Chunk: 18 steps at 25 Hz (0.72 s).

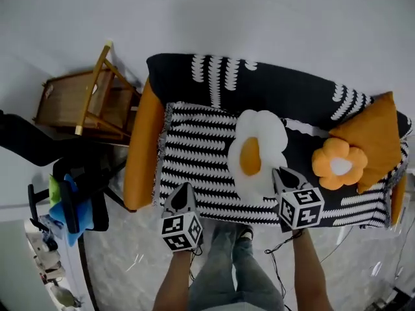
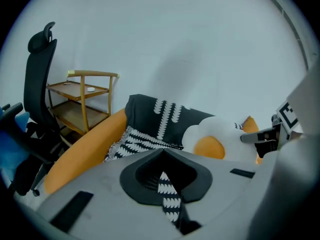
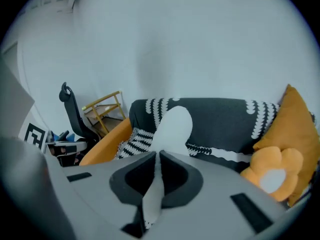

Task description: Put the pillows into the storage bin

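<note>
- Egg-shaped pillow, white with an orange yolk, lies mid-sofa; the right gripper pinches its white edge at 6 o'clock.
- Left gripper is clamped on the black-and-white patterned cover at its 6 o'clock edge.
- Flower pillow leans on an orange square pillow at 3 o'clock.
- Wooden trolley stands at 10 o'clock.

- We see a plain pale wall behind the sofa, evenly lit.
- The sofa is black with rows of white leaf marks, and its arm is orange.
- Off its left end stand a wooden shelf trolley and a black office chair.
- Glossy grey marbled floor runs along its front edge.
</note>
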Tool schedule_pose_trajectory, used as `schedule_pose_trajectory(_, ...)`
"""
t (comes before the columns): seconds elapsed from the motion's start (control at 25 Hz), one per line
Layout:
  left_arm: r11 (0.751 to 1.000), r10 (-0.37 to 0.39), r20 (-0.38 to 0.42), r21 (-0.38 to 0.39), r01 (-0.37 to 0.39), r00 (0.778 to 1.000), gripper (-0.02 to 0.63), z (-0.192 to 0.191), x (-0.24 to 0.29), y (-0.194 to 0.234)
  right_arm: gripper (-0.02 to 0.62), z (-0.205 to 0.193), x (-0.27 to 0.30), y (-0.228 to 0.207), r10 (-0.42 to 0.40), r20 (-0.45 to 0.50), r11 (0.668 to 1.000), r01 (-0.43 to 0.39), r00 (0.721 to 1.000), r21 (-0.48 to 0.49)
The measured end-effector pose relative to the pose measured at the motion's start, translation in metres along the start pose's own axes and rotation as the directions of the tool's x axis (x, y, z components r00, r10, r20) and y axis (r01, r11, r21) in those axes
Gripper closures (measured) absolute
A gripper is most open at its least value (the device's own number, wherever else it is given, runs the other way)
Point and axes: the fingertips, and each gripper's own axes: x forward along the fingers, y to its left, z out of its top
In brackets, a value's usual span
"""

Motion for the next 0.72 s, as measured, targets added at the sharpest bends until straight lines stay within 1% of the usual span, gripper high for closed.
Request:
schedule_pose_trajectory(0.08,0.998,-0.053,0.011,0.027,0.053,0.999,0.595,0.012,-0.006,-0.026,0.581,0.009,-0.034,-0.011,-0.038,0.042,0.999,0.037,0.998,0.027)
schedule_pose_trajectory(0.16,0.99,-0.121,0.022,0.071,0.119,0.992,0.595,0.029,-0.008,-0.053,0.581,0.016,-0.069,-0.021,-0.09,0.09,0.995,0.085,0.992,0.058)
schedule_pose_trajectory(0.24,0.976,-0.189,0.029,0.12,0.184,0.982,0.595,0.044,-0.012,-0.081,0.581,0.017,-0.103,-0.03,-0.148,0.128,0.986,0.137,0.981,0.095)
schedule_pose_trajectory(0.32,0.954,-0.255,0.03,0.169,0.247,0.966,0.595,0.056,-0.017,-0.11,0.581,0.016,-0.136,-0.039,-0.205,0.156,0.973,0.184,0.966,0.138)
schedule_pose_trajectory(0.4,0.929,-0.313,0.026,0.216,0.3,0.949,0.595,0.065,-0.022,-0.14,0.581,0.014,-0.168,-0.049,-0.254,0.178,0.959,0.223,0.951,0.178)
schedule_pose_trajectory(0.52,0.893,-0.377,0.015,0.272,0.359,0.926,0.595,0.073,-0.032,-0.18,0.58,0.007,-0.215,-0.062,-0.314,0.208,0.937,0.266,0.927,0.228)
schedule_pose_trajectory(0.56,0.877,-0.401,0.01,0.293,0.381,0.916,0.595,0.074,-0.036,-0.196,0.581,0.001,-0.232,-0.067,-0.335,0.218,0.928,0.28,0.917,0.248)
schedule_pose_trajectory(0.72,0.793,-0.505,-0.022,0.381,0.475,0.863,0.595,0.065,-0.057,-0.272,0.58,-0.039,-0.311,-0.092,-0.446,0.252,0.871,0.351,0.859,0.345)
